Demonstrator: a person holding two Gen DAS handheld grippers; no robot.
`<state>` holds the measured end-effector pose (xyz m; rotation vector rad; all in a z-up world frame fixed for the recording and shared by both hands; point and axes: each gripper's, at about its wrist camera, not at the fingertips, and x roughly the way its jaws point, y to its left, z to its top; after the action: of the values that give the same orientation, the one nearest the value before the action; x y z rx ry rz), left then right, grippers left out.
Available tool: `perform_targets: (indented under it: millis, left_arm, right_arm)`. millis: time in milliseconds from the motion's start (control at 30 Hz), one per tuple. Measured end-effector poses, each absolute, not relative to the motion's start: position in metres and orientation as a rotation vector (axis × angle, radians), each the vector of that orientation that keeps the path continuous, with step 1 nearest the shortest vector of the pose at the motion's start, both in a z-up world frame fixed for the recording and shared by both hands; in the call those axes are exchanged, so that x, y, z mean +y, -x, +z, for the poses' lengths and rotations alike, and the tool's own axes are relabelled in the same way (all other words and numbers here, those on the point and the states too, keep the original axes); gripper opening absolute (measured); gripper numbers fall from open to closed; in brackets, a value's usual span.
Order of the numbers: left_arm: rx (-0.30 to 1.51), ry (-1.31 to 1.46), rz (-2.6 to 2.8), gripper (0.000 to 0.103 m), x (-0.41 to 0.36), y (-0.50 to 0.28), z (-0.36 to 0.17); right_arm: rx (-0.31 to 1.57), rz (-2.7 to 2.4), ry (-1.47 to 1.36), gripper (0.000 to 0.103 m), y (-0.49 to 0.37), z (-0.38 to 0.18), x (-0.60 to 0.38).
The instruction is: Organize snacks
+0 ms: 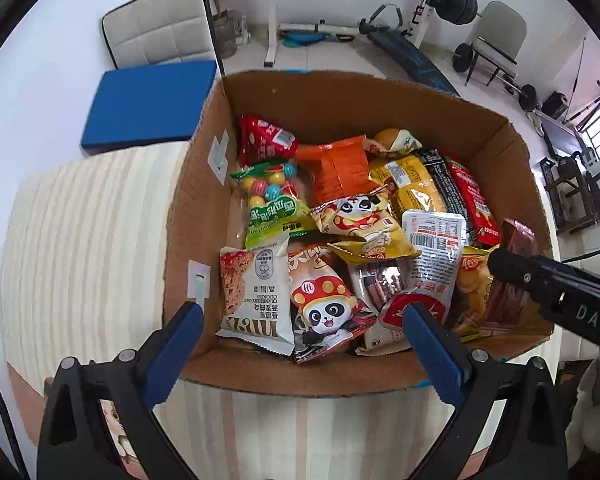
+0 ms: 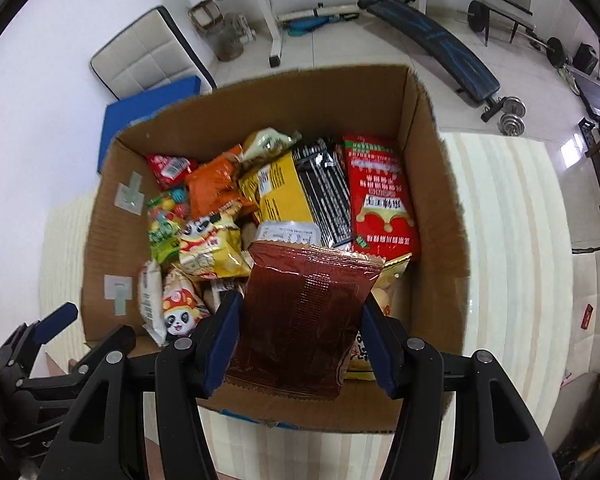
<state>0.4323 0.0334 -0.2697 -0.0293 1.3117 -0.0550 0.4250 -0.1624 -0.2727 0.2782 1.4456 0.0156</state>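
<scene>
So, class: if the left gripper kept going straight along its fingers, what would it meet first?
Probably the panda snack bag in the cardboard box, which lies between the open left gripper fingers; depth is hard to judge.

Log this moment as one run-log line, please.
right gripper: shut on brown packet | left gripper: open, empty | both over cardboard box

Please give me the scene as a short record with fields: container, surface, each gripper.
container: open cardboard box, full of snack packets
surface: striped cream cloth under the box
left gripper: open, empty, over the box's near edge
right gripper: shut on a dark red-brown packet, held over the box
</scene>
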Motion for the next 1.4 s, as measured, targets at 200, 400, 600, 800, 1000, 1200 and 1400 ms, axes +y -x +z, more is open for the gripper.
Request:
perform_targets:
  millis: [200, 400, 600, 800, 1000, 1200, 1400]
  left_arm:
    - [1.339, 0.039, -0.060, 0.102, 0.035, -0.437, -0.278]
    - [1.343, 0.040, -0.065, 0.102, 0.035, -0.438, -0.276]
    - [1.335, 0.037, -0.068, 0.102, 0.036, -0.434, -0.268]
    - [1.305, 0.043, -0.074, 0.102, 0.036, -0.424, -0.248]
    - [1.254, 0.046, -0.086, 0.102, 0.034, -0.402, -0.219]
    - [1.173, 0.034, -0.098, 0.102, 0.029, -0.370, -0.176]
    - [1.093, 0.028, -0.112, 0.102, 0.025, -0.327, -0.131]
  right_arm:
    - [1.520, 0.013, -0.270, 0.067, -0.425, -0.291, -0.162]
    - [1.550, -0.001, -0.287, 0.087, -0.421, -0.292, -0.167]
    - [1.525, -0.025, -0.254, 0.092, -0.414, -0.277, -0.168]
    - [1.487, -0.011, -0.254, 0.094, -0.402, -0.256, -0.169]
    - [1.419, -0.034, -0.224, 0.095, -0.384, -0.221, -0.169]
    - [1.337, -0.040, -0.208, 0.095, -0.352, -0.174, -0.167]
    - [1.252, -0.035, -0.203, 0.095, -0.309, -0.122, -0.165]
